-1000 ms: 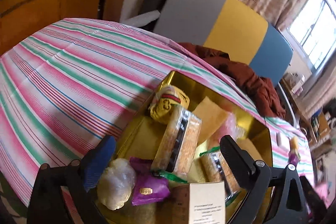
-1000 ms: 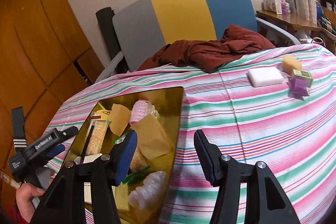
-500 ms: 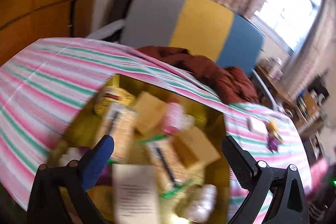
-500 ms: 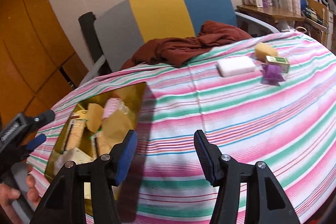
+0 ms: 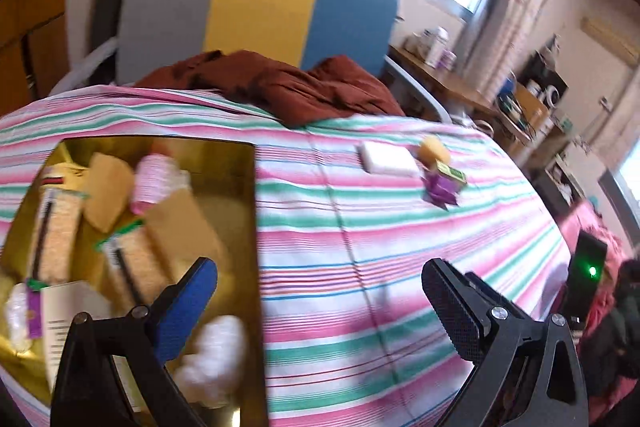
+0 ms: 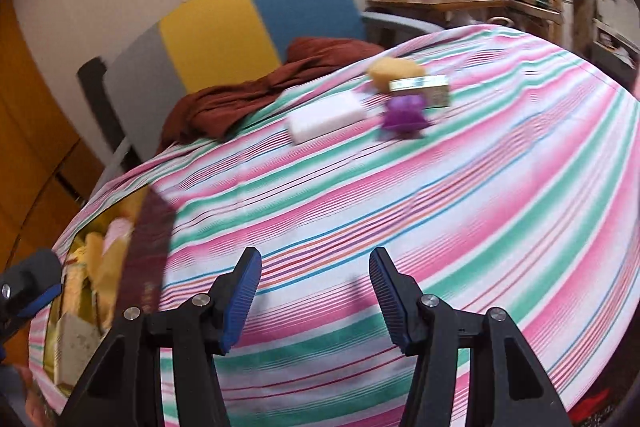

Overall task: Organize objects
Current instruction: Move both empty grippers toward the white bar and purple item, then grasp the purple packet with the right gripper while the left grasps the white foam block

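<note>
Jaws: right gripper [image 6: 315, 293] parted, empty | white block [image 6: 326, 117] well ahead, beside purple packet [image 6: 404, 117] | left gripper [image 5: 320, 311] parted, empty

Right claw [image 6: 316, 297] hanging open and empty over striped cloth [image 6: 400, 207], white block [image 6: 326, 118], purple toy [image 6: 404, 117], green box [image 6: 420, 90] and yellow sponge [image 6: 394, 70] sitting clustered far off, gold tray [image 6: 148, 247] lying at left, brown garment [image 6: 256, 99] draping behind

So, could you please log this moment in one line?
left hand-held gripper: open, empty | right hand-held gripper: open, empty | gold tray: filled
</note>
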`<state>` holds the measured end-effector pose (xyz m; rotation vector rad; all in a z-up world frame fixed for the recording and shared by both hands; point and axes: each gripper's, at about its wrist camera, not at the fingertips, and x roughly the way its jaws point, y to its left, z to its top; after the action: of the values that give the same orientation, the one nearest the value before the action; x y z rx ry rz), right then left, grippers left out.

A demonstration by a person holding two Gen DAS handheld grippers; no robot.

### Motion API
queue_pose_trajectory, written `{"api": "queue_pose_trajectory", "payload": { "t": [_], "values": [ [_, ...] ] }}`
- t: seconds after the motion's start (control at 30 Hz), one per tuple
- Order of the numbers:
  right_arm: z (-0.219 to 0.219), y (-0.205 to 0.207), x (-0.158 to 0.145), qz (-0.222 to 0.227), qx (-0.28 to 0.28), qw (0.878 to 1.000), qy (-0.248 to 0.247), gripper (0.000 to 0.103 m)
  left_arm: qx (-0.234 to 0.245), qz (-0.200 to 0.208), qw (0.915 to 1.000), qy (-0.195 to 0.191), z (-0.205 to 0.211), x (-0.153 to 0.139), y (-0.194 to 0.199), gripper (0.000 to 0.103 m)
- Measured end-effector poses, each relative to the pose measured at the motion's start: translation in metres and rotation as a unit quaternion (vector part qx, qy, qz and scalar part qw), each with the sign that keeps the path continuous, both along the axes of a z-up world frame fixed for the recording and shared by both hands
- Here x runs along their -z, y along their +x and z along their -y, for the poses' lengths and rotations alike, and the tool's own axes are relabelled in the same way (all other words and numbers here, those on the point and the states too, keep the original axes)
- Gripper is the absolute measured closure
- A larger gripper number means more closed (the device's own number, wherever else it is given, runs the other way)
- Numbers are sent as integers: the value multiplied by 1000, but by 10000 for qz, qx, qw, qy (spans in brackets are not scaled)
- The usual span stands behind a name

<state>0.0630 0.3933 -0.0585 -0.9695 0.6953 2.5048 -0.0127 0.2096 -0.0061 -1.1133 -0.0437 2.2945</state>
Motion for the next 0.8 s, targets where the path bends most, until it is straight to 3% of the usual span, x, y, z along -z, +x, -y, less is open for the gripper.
{"api": "queue_pose_trajectory", "payload": {
  "t": [0.27, 0.47, 0.57, 0.7, 0.8],
  "values": [
    [-67, -11, 8, 47, 558, 9984, 123, 46, 369, 77, 9986, -360, -39, 14, 6, 0],
    [-125, -71, 0, -26, 781, 9968, 135, 46, 358, 87, 9980, -516, -49, 14, -1, 0],
    [-137, -98, 9, 274, 741, 9965, 261, 46, 356, 56, 9975, -604, -56, 12, -11, 0],
    [-143, -109, 24, 374, 597, 9972, 259, 63, 380, -46, 9967, -714, -71, 11, -27, 0],
    [-142, -110, 27, 393, 461, 9972, 446, 67, 482, -171, 9947, -894, -89, 13, -45, 0]
  ]
}}
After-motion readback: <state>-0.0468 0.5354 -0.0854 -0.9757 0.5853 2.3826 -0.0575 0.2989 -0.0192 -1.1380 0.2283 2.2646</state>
